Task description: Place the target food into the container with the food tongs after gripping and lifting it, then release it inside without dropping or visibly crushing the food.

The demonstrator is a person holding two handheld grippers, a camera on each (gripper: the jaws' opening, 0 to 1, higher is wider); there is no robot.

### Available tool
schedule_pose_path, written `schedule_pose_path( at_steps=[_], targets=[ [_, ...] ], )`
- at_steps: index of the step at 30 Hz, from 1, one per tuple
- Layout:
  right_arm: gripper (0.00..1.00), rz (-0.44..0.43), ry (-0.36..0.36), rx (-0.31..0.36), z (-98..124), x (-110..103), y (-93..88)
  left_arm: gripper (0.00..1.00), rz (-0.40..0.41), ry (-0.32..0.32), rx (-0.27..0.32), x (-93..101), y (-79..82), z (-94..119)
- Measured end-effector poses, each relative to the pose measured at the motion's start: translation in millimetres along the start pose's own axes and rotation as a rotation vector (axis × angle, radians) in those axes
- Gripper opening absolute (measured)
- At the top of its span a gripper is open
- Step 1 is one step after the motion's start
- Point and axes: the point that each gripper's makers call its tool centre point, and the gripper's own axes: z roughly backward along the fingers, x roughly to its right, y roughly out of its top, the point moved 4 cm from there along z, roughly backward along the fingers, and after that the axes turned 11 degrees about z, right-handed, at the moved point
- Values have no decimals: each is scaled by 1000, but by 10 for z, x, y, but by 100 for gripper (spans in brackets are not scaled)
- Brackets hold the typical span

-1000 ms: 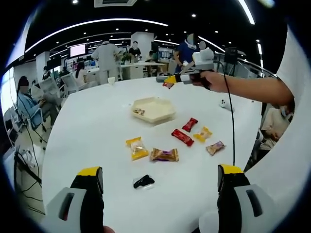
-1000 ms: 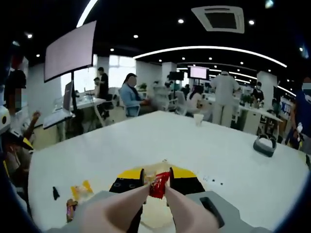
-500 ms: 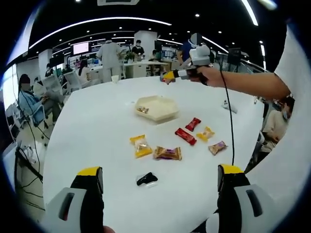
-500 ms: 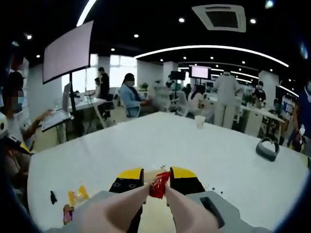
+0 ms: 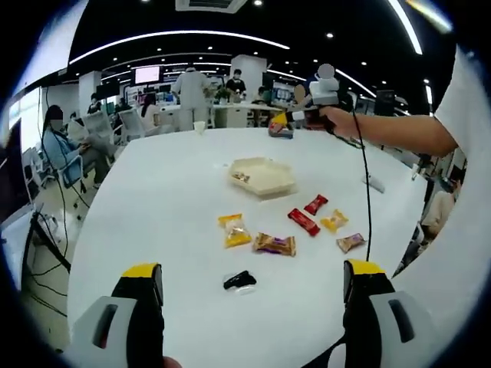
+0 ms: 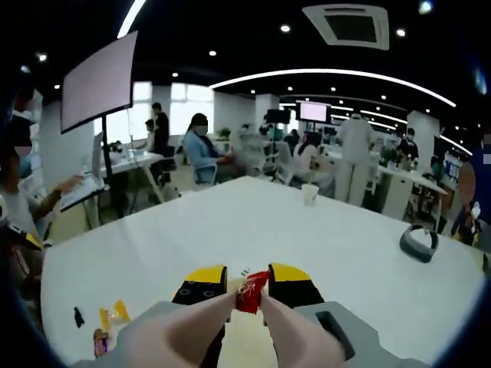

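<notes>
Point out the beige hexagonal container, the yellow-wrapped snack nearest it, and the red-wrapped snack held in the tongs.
Beige hexagonal container (image 5: 282,186): left gripper view, its near rim.
Yellow-wrapped snack (image 5: 234,231): left gripper view, middle of the wrapper.
Red-wrapped snack (image 6: 250,292): right gripper view, wrapper between the tong tips.

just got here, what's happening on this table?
A person is sorting wrapped snacks into a beige container on a white table. The right gripper is shut on a red snack, held up above the table. The left gripper hangs open at the near edge. Several wrapped snacks, including a yellow packet, lie loose in front of the container.
</notes>
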Motion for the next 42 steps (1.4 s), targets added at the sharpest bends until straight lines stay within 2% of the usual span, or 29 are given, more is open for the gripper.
schedule_pose_path(
  at_steps=[3,5,9,12,16,19,29,40,42],
  targets=[
    [20,-2,-14,10,-2,86,77,98,-8,5,-3,-6,5,34],
    [20,8,-12,17,-23,108,133,98,-14,12,17,-22,59,64],
    [20,13,4,12,-58,56,162,98,9,22,47,-40,93,64],
    [20,21,13,12,-85,26,198,98,8,8,43,-7,83,54],
    [20,12,19,8,-126,4,186,98,-19,5,14,-18,67,40],
    [21,30,29,-7,-175,-37,149,98,-2,10,35,-64,99,58],
    [23,13,33,-11,-164,-72,75,98,3,20,24,-98,40,89],
    [26,10,34,-15,-31,-137,-4,98,-1,23,29,-90,62,95],
    [26,-10,41,-2,76,-189,-30,98,-5,23,31,-80,77,105]
  ],
)
